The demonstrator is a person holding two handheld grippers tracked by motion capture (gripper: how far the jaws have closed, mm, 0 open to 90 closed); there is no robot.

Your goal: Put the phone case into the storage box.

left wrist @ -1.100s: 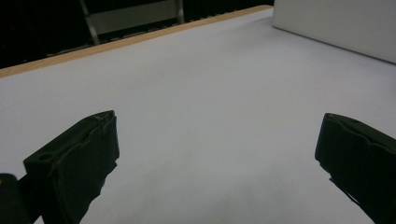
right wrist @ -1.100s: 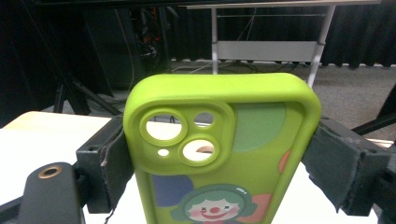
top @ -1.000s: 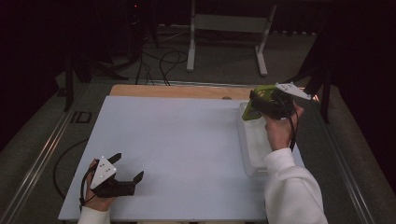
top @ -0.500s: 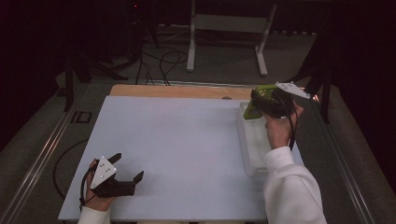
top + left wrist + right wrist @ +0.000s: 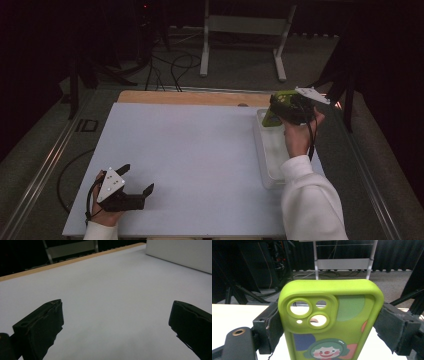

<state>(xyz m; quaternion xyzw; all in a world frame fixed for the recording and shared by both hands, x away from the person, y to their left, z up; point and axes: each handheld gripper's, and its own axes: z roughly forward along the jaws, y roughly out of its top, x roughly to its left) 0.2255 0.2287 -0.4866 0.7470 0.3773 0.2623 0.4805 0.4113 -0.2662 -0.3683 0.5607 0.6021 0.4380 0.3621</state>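
Right gripper view: jaws clamped on both sides of green phone case (image 5: 332, 322), camera cutouts up, clown print below. High view: right gripper (image 5: 280, 111) holds case above far end of clear tray (image 5: 267, 150) at table's (image 5: 200, 145) right edge. Left gripper (image 5: 136, 180) rests near front-left corner, jaws spread wide, nothing between.
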